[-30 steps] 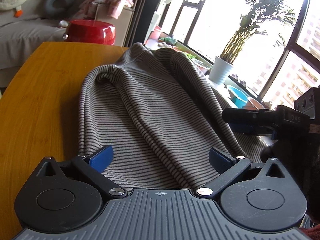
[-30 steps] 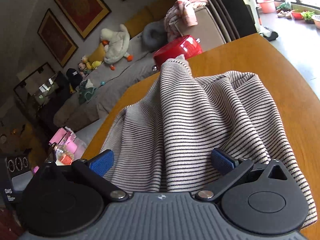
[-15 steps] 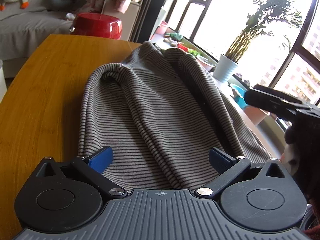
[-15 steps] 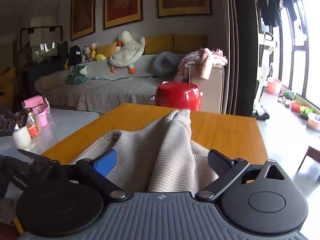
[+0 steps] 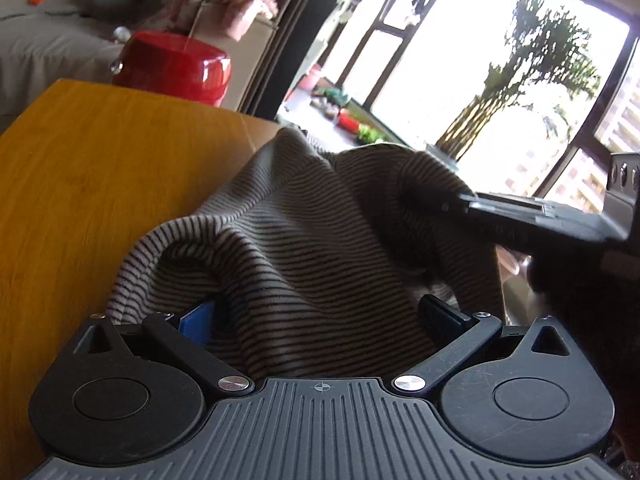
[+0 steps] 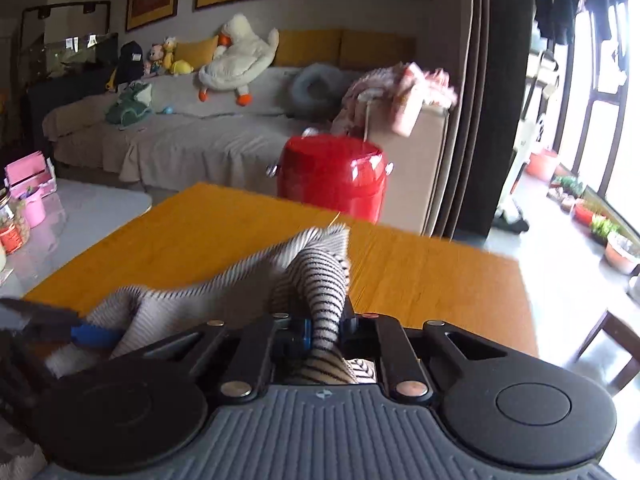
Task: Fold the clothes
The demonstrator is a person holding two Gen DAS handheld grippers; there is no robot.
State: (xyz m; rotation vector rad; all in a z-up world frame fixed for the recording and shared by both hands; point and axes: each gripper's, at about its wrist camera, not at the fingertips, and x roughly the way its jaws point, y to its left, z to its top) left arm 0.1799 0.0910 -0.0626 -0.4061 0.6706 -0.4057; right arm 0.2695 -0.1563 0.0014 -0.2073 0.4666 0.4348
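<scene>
A grey striped garment [image 5: 320,240] lies bunched on the wooden table [image 5: 100,168]. My left gripper [image 5: 316,316] is open, its blue pads wide apart with the cloth's near edge between them. My right gripper [image 6: 325,330] is shut on a fold of the striped garment [image 6: 320,280] and lifts it off the table [image 6: 420,272]. The right gripper [image 5: 520,216] shows at the right of the left wrist view, pinching the raised cloth. The left gripper's blue finger [image 6: 94,334] shows at the lower left of the right wrist view.
A red pot-shaped stool [image 6: 332,176] stands beyond the table's far edge. A grey sofa [image 6: 180,136] with plush toys is behind it. A white side table [image 6: 80,208] with pink items is at left. Windows and a potted plant [image 5: 520,92] are at right.
My right gripper has closed on a fold of the garment and raised it. The cloth has bunched up toward me. My left gripper stays open at the near edge.
</scene>
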